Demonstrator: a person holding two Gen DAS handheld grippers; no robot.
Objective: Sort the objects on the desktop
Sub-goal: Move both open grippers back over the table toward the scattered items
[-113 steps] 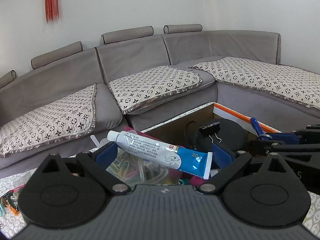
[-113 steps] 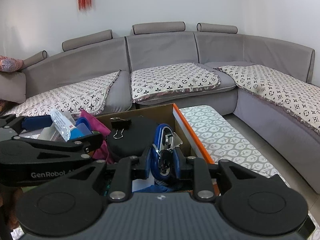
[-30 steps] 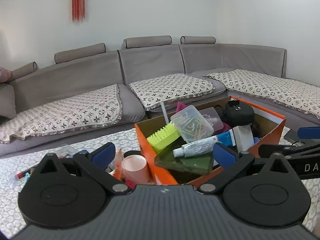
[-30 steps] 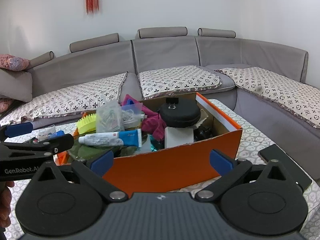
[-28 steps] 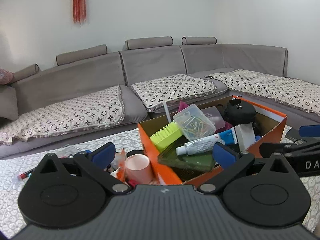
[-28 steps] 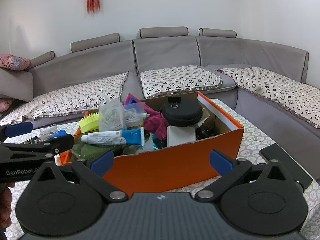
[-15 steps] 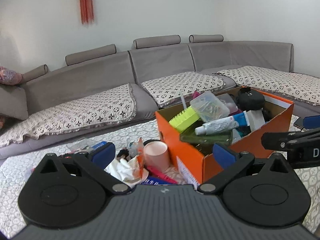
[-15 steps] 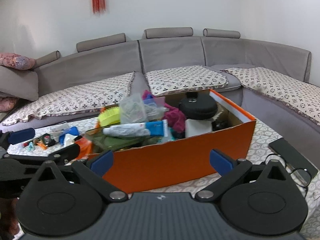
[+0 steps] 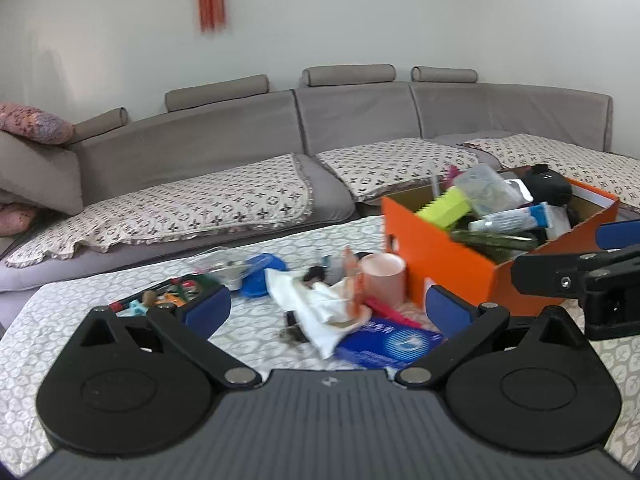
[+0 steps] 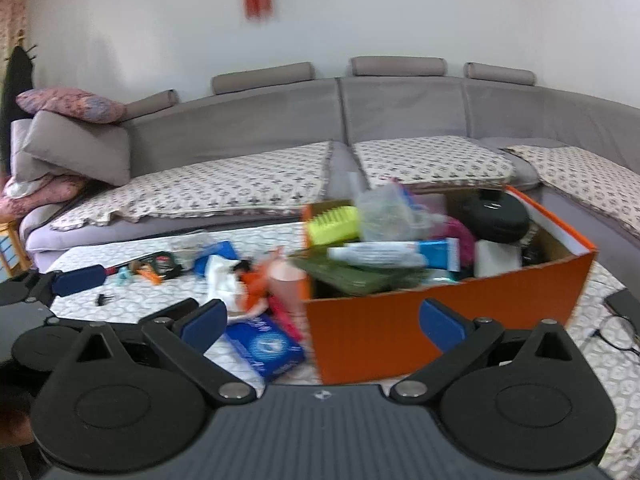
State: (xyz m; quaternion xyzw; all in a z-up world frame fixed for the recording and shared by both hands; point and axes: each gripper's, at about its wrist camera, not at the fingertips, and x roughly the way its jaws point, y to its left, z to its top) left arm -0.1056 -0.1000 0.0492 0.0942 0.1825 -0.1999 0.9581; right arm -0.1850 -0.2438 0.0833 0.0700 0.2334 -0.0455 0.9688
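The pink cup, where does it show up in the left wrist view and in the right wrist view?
Left wrist view: the pink cup stands right of centre on the table, just left of the orange box.
Right wrist view: the pink cup is near the centre, blurred, again close against the box's left end.
Shared landmark: the orange box, with the blue packet lying in front of the cup.

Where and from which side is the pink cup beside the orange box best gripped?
Probably across the pink cup's round wall, coming from above: it stands upright, the orange cardboard box crowds its right side, and crumpled white paper lies against its left.
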